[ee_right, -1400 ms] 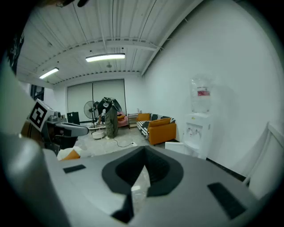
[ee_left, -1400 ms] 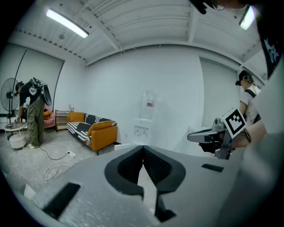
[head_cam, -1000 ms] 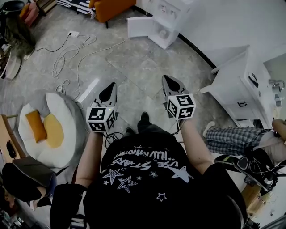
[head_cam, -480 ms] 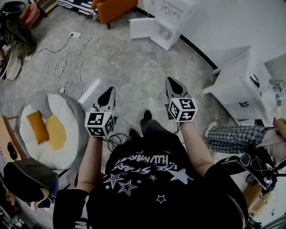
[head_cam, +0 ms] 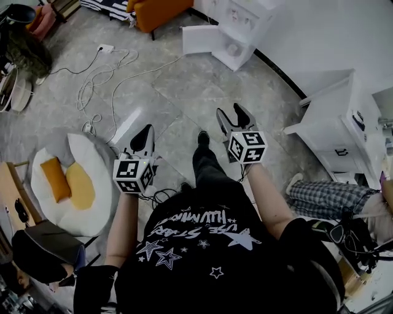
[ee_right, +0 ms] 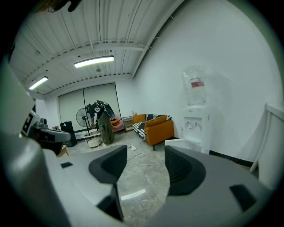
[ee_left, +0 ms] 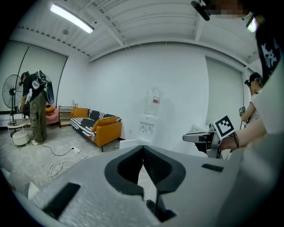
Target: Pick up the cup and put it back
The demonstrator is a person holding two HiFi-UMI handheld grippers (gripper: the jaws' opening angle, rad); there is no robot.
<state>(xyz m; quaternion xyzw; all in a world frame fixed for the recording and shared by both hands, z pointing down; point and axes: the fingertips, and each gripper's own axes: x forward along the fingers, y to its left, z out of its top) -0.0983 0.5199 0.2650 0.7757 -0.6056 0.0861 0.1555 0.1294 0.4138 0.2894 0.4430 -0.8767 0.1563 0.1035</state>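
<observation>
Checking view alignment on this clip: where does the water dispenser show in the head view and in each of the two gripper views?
Head view: the water dispenser sits at the top edge, right of centre.
Left gripper view: the water dispenser stands near the picture's centre, far off.
Right gripper view: the water dispenser stands right of centre.
Shared landmark: the orange sofa, just left of the dispenser in all three views.

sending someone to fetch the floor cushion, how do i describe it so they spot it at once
From the orange sofa, follow the white cable across the grey floor. Near its end lies the cushion, flat on the floor. It alone looks like a fried egg: white with a round yellow middle, and a small orange pillow on it.
</observation>
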